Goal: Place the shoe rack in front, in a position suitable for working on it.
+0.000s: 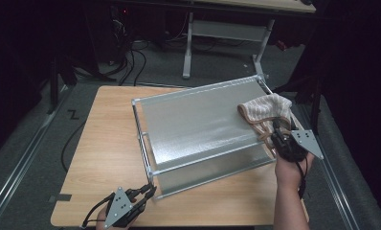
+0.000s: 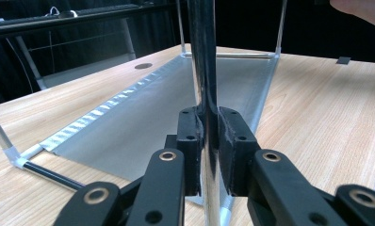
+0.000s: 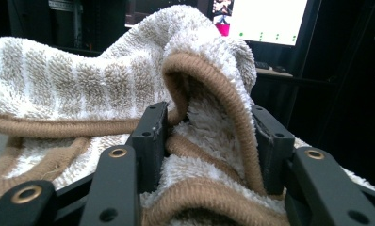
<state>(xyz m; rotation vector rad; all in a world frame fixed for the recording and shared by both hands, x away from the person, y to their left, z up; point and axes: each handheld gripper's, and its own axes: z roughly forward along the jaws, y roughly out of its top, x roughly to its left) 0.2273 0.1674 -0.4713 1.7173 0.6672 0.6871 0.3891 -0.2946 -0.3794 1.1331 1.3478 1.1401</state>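
A silver two-shelf metal rack (image 1: 198, 120) stands at an angle on the wooden table (image 1: 107, 139). My left gripper (image 1: 151, 190) is at the rack's near left corner. In the left gripper view this gripper (image 2: 207, 127) is shut on the shiny upright corner post (image 2: 204, 70). A white and tan striped towel (image 1: 265, 110) lies bunched on the right end of the top shelf. My right gripper (image 1: 276, 128) reaches into the towel from the near side. In the right gripper view the jaws (image 3: 209, 127) press on a thick fold of the towel (image 3: 82, 80) with its brown hem.
The rack's lower shelf (image 1: 212, 170) juts out toward the table's front edge. Bare wood lies to the left of the rack. Beyond the table stand a white desk frame (image 1: 227, 28) and cables on the floor (image 1: 131, 62). The right table edge is close to the towel.
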